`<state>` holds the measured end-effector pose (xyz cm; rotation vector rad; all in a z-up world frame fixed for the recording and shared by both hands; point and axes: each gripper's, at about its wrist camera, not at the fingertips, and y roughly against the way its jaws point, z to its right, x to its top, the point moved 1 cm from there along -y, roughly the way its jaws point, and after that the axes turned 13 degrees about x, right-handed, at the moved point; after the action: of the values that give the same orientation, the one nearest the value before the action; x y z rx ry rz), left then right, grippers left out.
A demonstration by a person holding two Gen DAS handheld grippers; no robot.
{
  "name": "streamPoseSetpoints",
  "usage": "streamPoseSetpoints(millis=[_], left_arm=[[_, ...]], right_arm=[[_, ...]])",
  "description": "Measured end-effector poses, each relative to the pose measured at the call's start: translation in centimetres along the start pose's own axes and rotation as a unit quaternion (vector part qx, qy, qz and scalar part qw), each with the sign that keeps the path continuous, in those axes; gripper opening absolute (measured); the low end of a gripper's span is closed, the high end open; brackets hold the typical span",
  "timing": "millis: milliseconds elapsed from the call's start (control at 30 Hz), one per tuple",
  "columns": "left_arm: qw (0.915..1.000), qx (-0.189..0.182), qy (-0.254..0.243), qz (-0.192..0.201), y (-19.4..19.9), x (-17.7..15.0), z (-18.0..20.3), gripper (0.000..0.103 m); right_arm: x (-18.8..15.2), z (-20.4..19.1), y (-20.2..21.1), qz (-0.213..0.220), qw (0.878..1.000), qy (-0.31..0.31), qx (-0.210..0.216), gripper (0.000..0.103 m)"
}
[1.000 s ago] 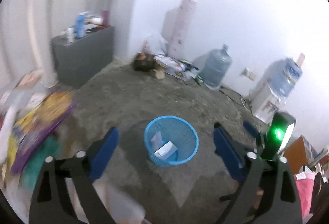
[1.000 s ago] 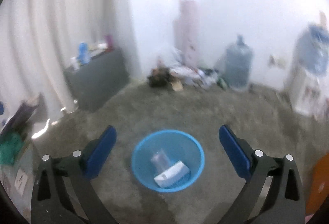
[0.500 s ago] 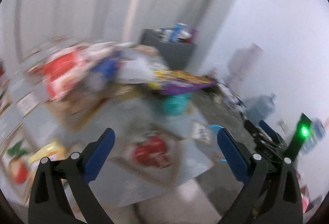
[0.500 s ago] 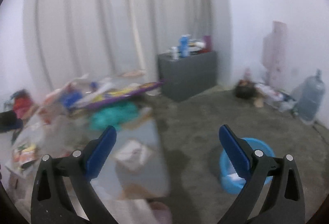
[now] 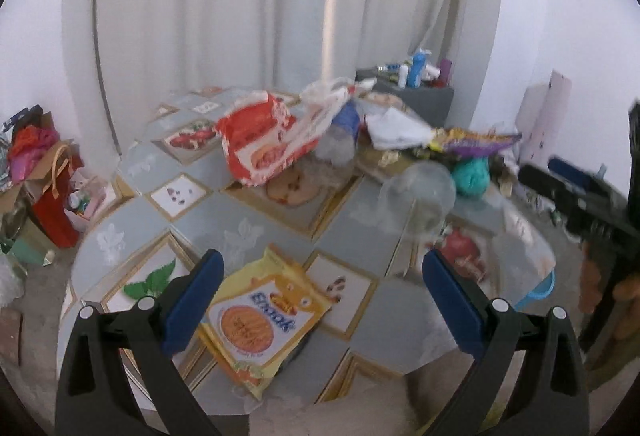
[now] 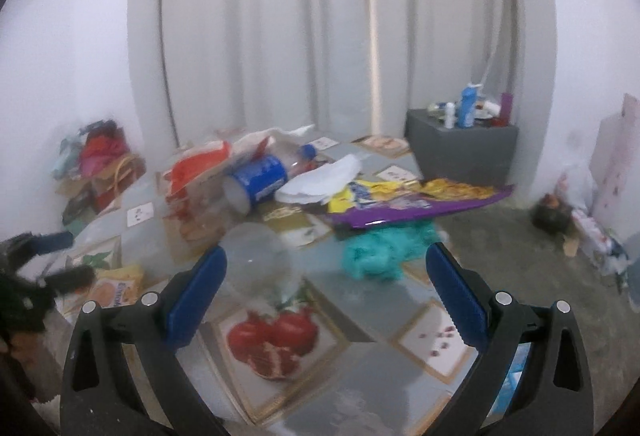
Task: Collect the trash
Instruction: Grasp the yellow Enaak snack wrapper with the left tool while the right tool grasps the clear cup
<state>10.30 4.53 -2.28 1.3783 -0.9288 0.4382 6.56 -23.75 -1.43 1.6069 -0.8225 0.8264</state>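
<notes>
- Left wrist view: your left gripper (image 5: 320, 300) hangs over the near edge of the table (image 5: 256, 220), its blue-padded jaws spread wide with nothing between them.
- Just beyond its left finger lies a yellow snack packet (image 5: 260, 320), flat on the patterned tablecloth and partly past the table's near edge.
- Toward the middle of the table a red and white bag (image 5: 264, 140) leans on the heap of rubbish; a clear plastic cup (image 5: 420, 192) lies on its side to the right of it, and a teal crumpled wad (image 5: 472, 172) sits behind the cup under a purple wrapper (image 5: 476, 144).
- At the right edge you see your right gripper (image 5: 576, 192) blurred; a sliver of the blue bin (image 5: 540, 290) shows below the table's right rim.
- Right wrist view: your right gripper (image 6: 324, 300) is likewise wide apart and empty, above the tablecloth's pomegranate picture (image 6: 276, 340).
- The clear plastic cup (image 6: 260, 260) lies just ahead of its left finger; the teal crumpled wad (image 6: 380, 248) is ahead between the fingers, nearer the right one.
- Farther back a blue-labelled bottle (image 6: 260, 180) lies on its side beside white crumpled paper (image 6: 320, 184), with the purple wrapper (image 6: 412, 208) jutting past the table's right edge.
- The left gripper (image 6: 44, 268) shows blurred at the left margin, near the yellow snack packet (image 6: 116, 288).
- A bit of the blue bin (image 6: 516, 376) shows behind the right finger's frame.
</notes>
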Motion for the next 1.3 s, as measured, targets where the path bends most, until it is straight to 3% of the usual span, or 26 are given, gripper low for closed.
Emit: streamPoseSetpoints(millis=[200, 267, 400, 700, 800, 900, 967, 1133, 1300], left_arm=[[0.9965, 0.038, -0.063, -0.039, -1.9, -3.2, -0.2, 0.097], [0.9942, 0.056, -0.077, -0.051, -2.5, -3.9, -0.6, 0.093], [0.9919, 0.072, -0.062, -0.083, -5.0, -4.2, -1.5, 0.088], [0.9955, 0.055, 0.004, -0.077, -9.1, -0.3, -0.8, 0.087], [0.9968, 0.016, 0.028, -0.074, -8.8, 0.8, -0.9, 0.087], [0.9969, -0.030, 0.034, -0.064, -7.7, 1.3, -1.3, 0.096], [0.9977, -0.048, 0.013, -0.047, -7.0, 1.6, -1.2, 0.096], [0.9962, -0.032, -0.069, -0.042, -7.7, 2.3, 0.4, 0.096], [0.9935, -0.017, -0.087, -0.071, -10.3, 2.1, 0.3, 0.096]], right_arm=[[0.1, -0.7, -3.0, -0.029, 1.000, -0.005, 0.010, 0.096], [0.0, -0.9, -3.5, -0.035, 0.999, -0.007, 0.011, 0.096], [0.1, -0.7, -4.7, -0.045, 0.999, -0.013, 0.012, 0.096], [0.3, -0.4, -5.3, -0.046, 0.999, -0.024, 0.003, 0.096], [0.2, -0.3, -5.2, -0.048, 0.999, -0.024, 0.006, 0.096], [0.2, -0.3, -5.4, -0.050, 0.998, -0.024, 0.016, 0.096], [0.1, -0.4, -5.9, -0.055, 0.998, -0.024, 0.032, 0.095], [0.0, -0.8, -7.7, -0.074, 0.994, -0.022, 0.071, 0.091], [-0.1, -0.9, -9.3, -0.094, 0.990, -0.034, 0.101, 0.083]])
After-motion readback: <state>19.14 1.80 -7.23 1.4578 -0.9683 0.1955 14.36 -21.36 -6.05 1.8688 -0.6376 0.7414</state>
